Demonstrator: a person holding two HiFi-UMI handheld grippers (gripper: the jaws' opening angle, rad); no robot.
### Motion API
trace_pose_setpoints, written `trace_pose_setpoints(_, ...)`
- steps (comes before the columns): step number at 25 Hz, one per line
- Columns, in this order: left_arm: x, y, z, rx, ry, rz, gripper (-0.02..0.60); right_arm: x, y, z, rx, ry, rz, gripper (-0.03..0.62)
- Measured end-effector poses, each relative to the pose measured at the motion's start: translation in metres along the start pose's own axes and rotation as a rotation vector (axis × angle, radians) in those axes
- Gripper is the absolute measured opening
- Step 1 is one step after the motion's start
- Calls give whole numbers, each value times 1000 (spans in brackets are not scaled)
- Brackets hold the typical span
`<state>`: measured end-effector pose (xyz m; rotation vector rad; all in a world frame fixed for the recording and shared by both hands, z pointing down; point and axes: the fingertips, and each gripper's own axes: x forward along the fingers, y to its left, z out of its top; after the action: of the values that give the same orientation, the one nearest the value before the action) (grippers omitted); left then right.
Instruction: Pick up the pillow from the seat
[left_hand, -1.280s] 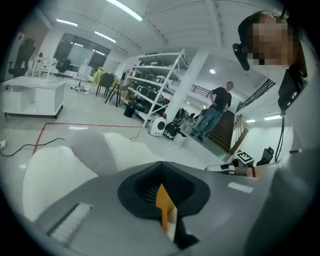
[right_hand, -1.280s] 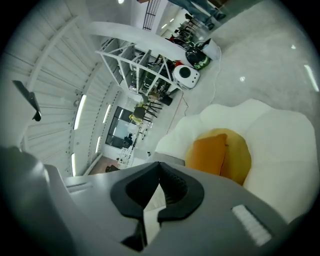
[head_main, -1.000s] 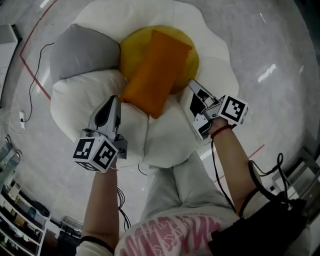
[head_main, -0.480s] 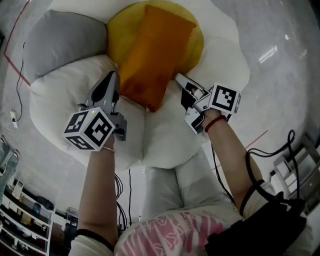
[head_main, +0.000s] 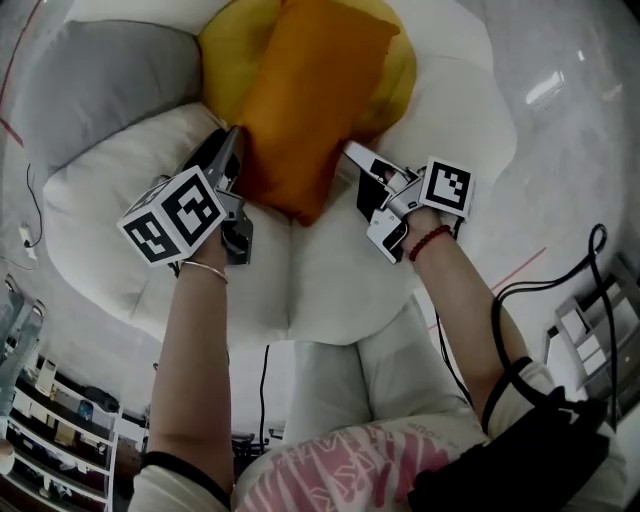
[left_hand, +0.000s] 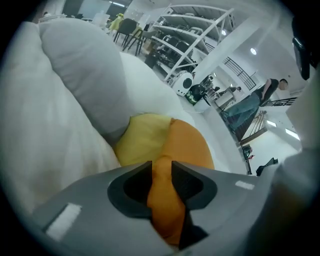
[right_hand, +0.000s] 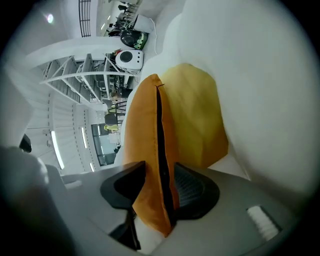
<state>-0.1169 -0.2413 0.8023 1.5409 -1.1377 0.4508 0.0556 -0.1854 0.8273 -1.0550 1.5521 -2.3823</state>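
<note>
An orange pillow (head_main: 300, 100) lies on a round yellow cushion (head_main: 222, 48) in the white flower-shaped seat (head_main: 300, 285). My left gripper (head_main: 232, 152) is at the pillow's lower left edge. Its jaws are opening, and the left gripper view shows a fold of the orange pillow (left_hand: 187, 150) squeezed between the pads of that gripper (left_hand: 161, 167). My right gripper (head_main: 352, 155) is at the lower right edge. Its jaws are opening too, with the seamed edge of the pillow (right_hand: 145, 140) between the pads of the right gripper (right_hand: 160, 175), both touching it.
A grey cushion (head_main: 110, 80) rests on the seat at the far left. White padded lobes ring the yellow cushion. Cables run over the grey floor (head_main: 570, 120). Shelving (head_main: 40, 440) is at the lower left, and the person's legs are near the seat's front.
Both grippers have moved forward from the white seat padding to the pillow's lower edges. Each now has pillow fabric between its jaws, which earlier held nothing.
</note>
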Motion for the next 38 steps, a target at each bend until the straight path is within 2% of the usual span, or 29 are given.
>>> trace_pose_setpoints(3,1,-3,-1,18,38,-7,129,4,7,-3,8,20,32,183)
trace_pose_setpoints(7,3,-9,-5,-2,76,-52,116,6,12,-2,15,51,79,156)
trace_pose_setpoints(12,5,-17,-13,47,148,-68,82,7,10,-2,25,72,54,105)
trace_pose_setpoints(16,-4,-22,-11,116,137,-46,52,6,16,-4,26,86,33,78)
trace_pose_setpoints(20,-18,-21,-19,113,157,-40,37,6,37,1,35,58,69,75)
trace_pose_setpoints(25,-44,-30,-24,98,180,-32,31,2,78,3,-81,94,42,71)
trace_pose_setpoints(28,-61,-38,-10,77,150,-41,28,-1,110,1,-154,91,42,69)
trace_pose_setpoints(32,-99,-78,6,74,91,-49,27,-40,150,-9,-124,40,44,67)
trace_pose_setpoints(35,-126,-118,34,99,23,-76,25,-70,198,-5,-192,4,94,67)
trace_pose_setpoints(38,-149,-140,71,145,-44,-94,21,-77,245,1,-253,-21,138,67)
